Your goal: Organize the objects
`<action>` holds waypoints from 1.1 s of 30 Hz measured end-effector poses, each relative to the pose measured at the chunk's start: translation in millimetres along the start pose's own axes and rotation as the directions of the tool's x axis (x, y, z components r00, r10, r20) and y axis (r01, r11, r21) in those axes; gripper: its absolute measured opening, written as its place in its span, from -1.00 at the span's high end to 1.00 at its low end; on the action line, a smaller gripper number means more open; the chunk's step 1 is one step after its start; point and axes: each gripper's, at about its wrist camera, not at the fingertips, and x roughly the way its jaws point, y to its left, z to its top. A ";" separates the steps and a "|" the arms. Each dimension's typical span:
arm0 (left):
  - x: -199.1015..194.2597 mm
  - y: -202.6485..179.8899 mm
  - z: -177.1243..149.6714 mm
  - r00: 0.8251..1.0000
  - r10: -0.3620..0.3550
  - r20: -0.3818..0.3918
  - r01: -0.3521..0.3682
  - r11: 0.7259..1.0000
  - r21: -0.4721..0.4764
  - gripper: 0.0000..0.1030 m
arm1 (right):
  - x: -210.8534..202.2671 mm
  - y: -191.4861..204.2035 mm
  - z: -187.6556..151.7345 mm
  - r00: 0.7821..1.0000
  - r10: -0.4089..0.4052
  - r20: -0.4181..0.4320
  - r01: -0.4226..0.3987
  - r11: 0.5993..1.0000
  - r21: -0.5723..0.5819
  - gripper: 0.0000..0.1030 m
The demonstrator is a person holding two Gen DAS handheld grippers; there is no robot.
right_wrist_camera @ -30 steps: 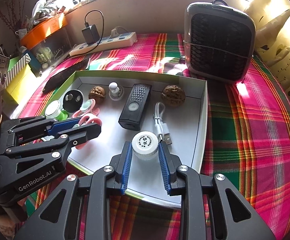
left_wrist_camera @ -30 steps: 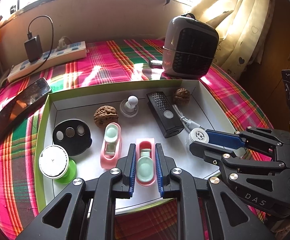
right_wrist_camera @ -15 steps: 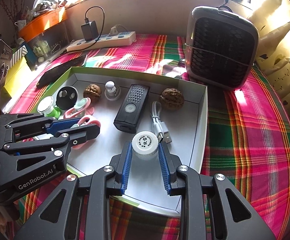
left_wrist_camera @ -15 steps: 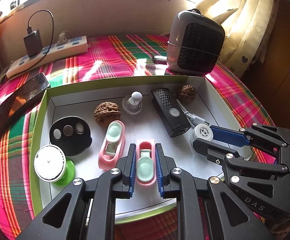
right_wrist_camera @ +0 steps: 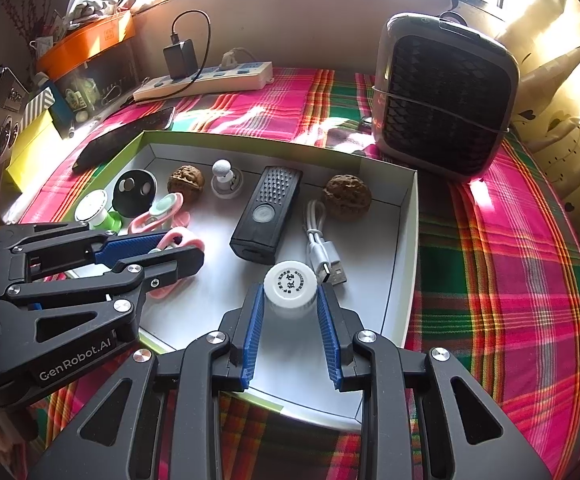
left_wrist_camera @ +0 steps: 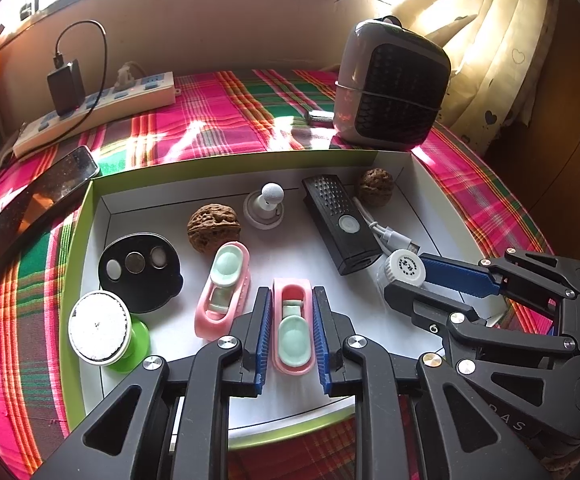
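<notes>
Plaid cloth (left_wrist_camera: 217, 120), pink and green, covers the surface under a window; on it sits a shallow white tray (left_wrist_camera: 85, 216) with a green rim. Behind the tray's far right corner: a grey fan heater (left_wrist_camera: 394, 84). Beyond the far left corner: a dark phone (left_wrist_camera: 33, 208) and a white power strip (left_wrist_camera: 101, 112).

Left gripper (left_wrist_camera: 290, 328) at the tray's near edge, blue pads closed against a pink clip (left_wrist_camera: 293, 324) with a mint insert. A second pink clip (left_wrist_camera: 223, 292) lies just left of it.

Right gripper (right_wrist_camera: 290, 312) near the tray's right wall, clamped on a white-capped bottle (right_wrist_camera: 290, 286), upright. Beside the bottle: a white USB cable (right_wrist_camera: 322, 244) and a black remote-like device (right_wrist_camera: 267, 212).

Two walnuts toward the tray's far wall.
</notes>
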 end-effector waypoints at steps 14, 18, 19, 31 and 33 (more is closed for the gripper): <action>-6.4 5.8 -4.6 0.999 0.052 0.014 -0.052 0.998 -0.024 0.44 | -7.3 0.9 -2.1 1.000 0.001 0.024 -0.002 1.000 0.030 0.22; -14.1 0.5 -7.5 0.997 0.069 0.031 -0.069 0.997 -0.019 0.43 | -10.4 2.1 -3.1 0.999 -0.003 0.033 0.002 0.999 0.037 0.22; -17.0 0.0 -8.2 0.996 0.082 0.040 -0.081 0.997 -0.015 0.43 | -11.3 1.6 -3.8 0.999 -0.002 0.035 0.001 0.999 0.040 0.22; -39.9 -3.2 -16.0 0.987 0.135 0.087 -0.132 0.990 -0.046 0.35 | -28.0 6.4 -12.2 0.997 -0.009 0.079 0.004 0.998 0.067 0.15; -44.9 -4.8 -18.8 0.984 0.145 0.100 -0.141 0.989 -0.046 0.35 | -31.5 8.5 -13.6 0.996 -0.015 0.087 0.009 0.998 0.067 0.15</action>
